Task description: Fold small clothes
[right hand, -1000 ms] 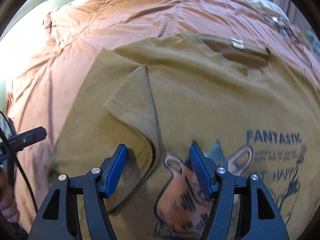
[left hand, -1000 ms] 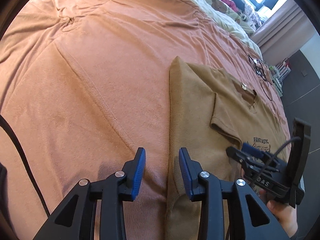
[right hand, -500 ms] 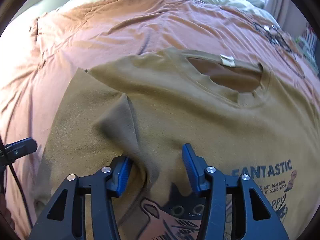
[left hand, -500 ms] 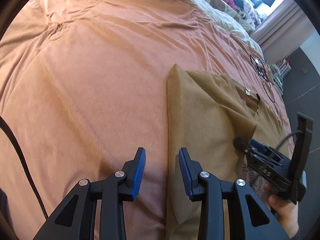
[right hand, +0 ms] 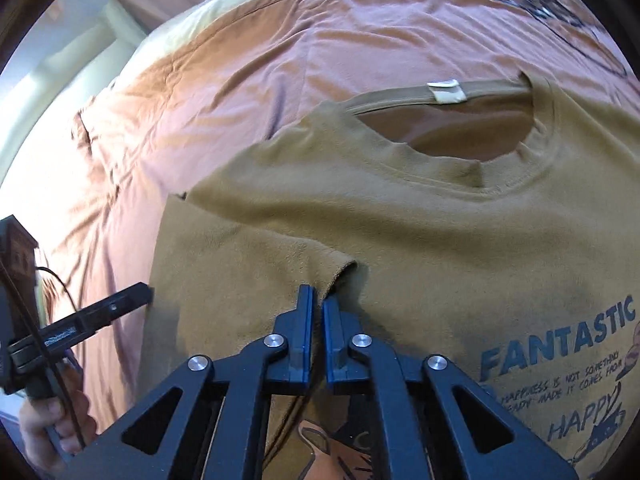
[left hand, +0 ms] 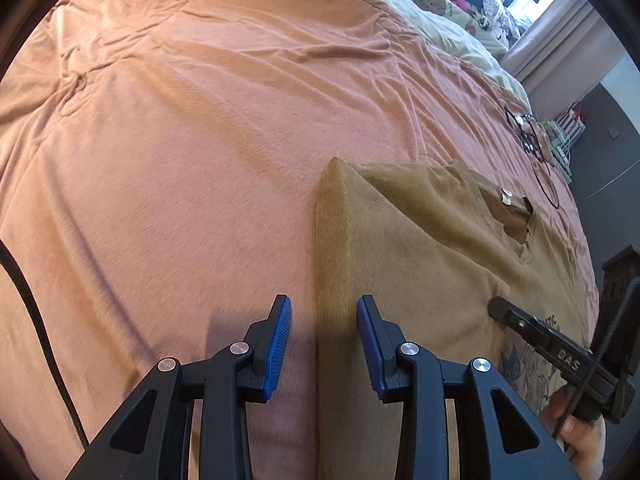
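The right gripper (right hand: pixel 319 305), a black two-finger tool with blue pads, has its jaws pressed together on the hem of the folded-in sleeve (right hand: pixel 256 264) of a tan cotton T-shirt (right hand: pixel 400 216); a thin edge of cloth passes between the pads. The left gripper (left hand: pixel 324 340), of the same build, has its jaws apart, and the folded left edge of the T-shirt runs through the gap without either blue pad (left hand: pixel 278 344) touching it.

The T-shirt lies print side up on a salmon-pink bedspread (left hand: pixel 180 140) (wrinkled, covering most of the bed). Blue lettering (right hand: pixel 560 336) reading "FANTASTIC" sits to the right of the right gripper, above a cartoon print. Beyond the sleeve, the round neckline (right hand: pixel 460 136) lies open, with a white label (right hand: pixel 446 91) on its back band.

Farther off, a thin black cable (left hand: pixel 532 140) rests on the bedspread. A cream quilt (left hand: pixel 440 20) and a pale curtain (left hand: pixel 560 32) lie past it.
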Available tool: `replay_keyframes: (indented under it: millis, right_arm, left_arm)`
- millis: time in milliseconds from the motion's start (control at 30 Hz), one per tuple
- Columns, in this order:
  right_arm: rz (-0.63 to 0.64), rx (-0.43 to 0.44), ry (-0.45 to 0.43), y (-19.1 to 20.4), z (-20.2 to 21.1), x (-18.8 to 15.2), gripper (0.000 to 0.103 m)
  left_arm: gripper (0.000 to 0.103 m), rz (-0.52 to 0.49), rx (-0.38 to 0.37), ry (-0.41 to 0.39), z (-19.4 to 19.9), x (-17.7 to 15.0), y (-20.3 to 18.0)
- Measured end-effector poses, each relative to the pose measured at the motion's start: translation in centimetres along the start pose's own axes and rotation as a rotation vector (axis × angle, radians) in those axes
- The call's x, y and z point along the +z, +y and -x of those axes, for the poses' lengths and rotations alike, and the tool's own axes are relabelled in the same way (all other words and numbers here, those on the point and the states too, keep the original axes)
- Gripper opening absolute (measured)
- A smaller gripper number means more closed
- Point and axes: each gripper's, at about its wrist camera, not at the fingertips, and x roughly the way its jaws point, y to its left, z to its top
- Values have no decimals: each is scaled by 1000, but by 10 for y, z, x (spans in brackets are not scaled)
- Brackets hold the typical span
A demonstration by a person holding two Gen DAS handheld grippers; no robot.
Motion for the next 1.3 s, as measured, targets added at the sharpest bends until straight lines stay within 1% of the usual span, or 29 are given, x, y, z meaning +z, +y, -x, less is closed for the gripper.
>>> replay_keyframes:
  millis: [100,267,500,633,667,700,733,800,833,967,1033,1067,1133,1167,1200,1300]
  right_arm:
    - [31,-24,-21,1,11,-12,0]
    - [-17,-24,-8,-6,20,-20,0]
    - [-33,-43,-7,-6,21,-14,0]
    - [-13,-52,-5,-4,16,-13,0]
    - [-18,-49,-1,-5,14,-12,0]
    - [-23,-45,1,-6,13,-12,0]
    - [-24,-43,1,-6,12,-11,0]
    - [-17,-46,-2,-5,11,-10,0]
    - [-14,-51,-3,-4,10,-9,0]
    - [54,-101,4,8,6,-5,1]
    - [77,-123,11,14,7,-6,5]
    - [80,-127,13,15,8,-6,10]
    - [68,-91,18,16,13,-10,27]
    - [64,-75,21,16,15,-12,46]
    - [61,-56,20,16,18,-15,57]
    - [55,-38,16,14,28,-25,57]
  left_arm:
    - [37,-13,9,2,-5,3,-2]
    - [37,-19,25,1,-15,12,-4]
    - [37,-29,47,-21,-29,34,-8]
    - [37,-27,49,-39,-34,45,-10]
    - [34,-27,48,-48,-35,47,-11]
    - [28,-36,53,-53,-38,50,-12]
    - [13,-49,68,-44,-42,52,-13]
    - [7,-41,66,-53,-43,54,-12]
    - [6,-33,67,-62,-43,55,-11]
    - [6,-43,130,-93,-36,56,-7]
    - [6,-28,147,-67,-33,53,-2]
    - [6,-18,148,-54,-31,51,0]
    - [8,-6,112,-32,-26,43,4]
    - [9,-3,94,-21,-22,36,5]
    - [9,-2,86,-14,-19,29,5]
    - [10,4,64,-1,-5,7,5]
